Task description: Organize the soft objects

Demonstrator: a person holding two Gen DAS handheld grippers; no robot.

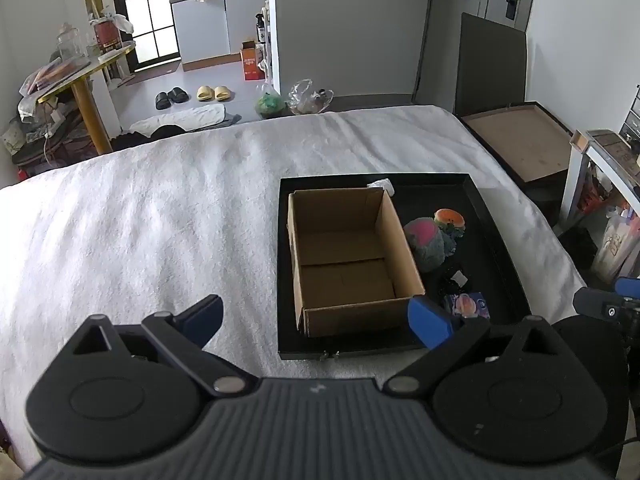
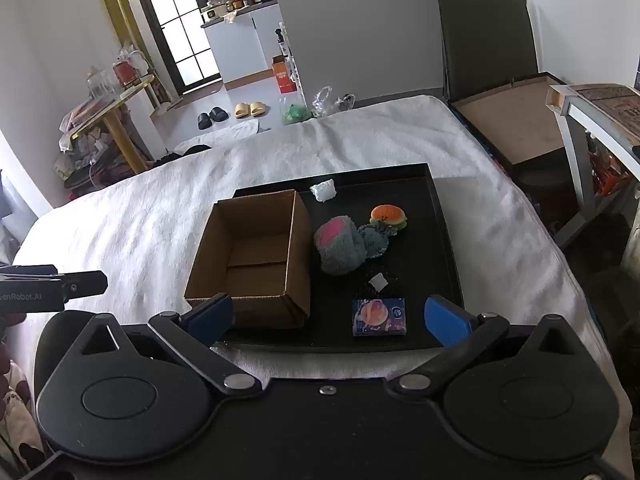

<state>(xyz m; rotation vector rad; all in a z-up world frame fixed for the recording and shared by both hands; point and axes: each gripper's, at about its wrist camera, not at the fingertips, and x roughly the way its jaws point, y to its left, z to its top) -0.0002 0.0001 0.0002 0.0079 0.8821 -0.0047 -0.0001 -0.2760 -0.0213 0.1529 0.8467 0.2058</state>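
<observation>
Two grippers, left gripper and right gripper, hang spread and empty over my black tray on the bed. The grey-pink plush beside the cardboard box looks light, squashy; I'd pinch its fat middle.

The left gripper body reads "enRobot.AI", its start cut off.
</observation>
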